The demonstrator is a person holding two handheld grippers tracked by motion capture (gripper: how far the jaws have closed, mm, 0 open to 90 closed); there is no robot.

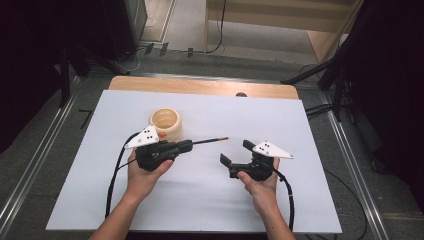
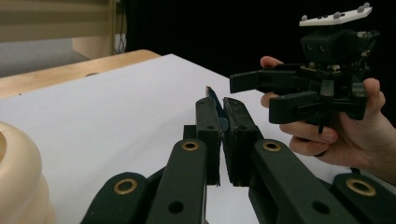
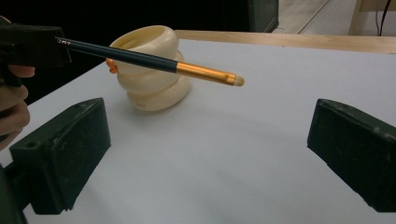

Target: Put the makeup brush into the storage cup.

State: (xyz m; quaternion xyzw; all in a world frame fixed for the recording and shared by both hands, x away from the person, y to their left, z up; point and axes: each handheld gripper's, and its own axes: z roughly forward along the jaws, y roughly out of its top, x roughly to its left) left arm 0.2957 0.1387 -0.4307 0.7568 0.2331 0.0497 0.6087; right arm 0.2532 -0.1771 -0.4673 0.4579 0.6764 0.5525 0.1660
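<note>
The left gripper (image 1: pixel 186 145) has its jaws pinched shut on a dark pencil (image 1: pixel 210 141), gripping it near the plain end, so the long shaft sticks out level above the white table (image 1: pixel 310 200), with the gold ferrule and pale eraser tip pointing away from the cream holder (image 1: pixel 165 123). Seen from the left gripper view, the pencil (image 2: pixel 215 100) is squeezed between the two black pads, its end poking up just past them.

The right gripper (image 1: pixel 235 152) is held off the table on the far side of the pencil from the holder, well apart from it, with its jaws spread wide and nothing between them. Its open mouth faces the pencil's eraser end; in the right gripper view the pencil (image 3: pixel 154 63) crosses above and between the two open pads without touching either.

The cream holder is a ribbed, rounded pot (image 3: pixel 152 70) standing upright just behind the left gripper. Its mouth is open; from above, the inside looks bare. A small orange bit (image 3: pixel 111 66) shows against the holder's side nearest the left gripper; I cannot tell what it is.
</note>
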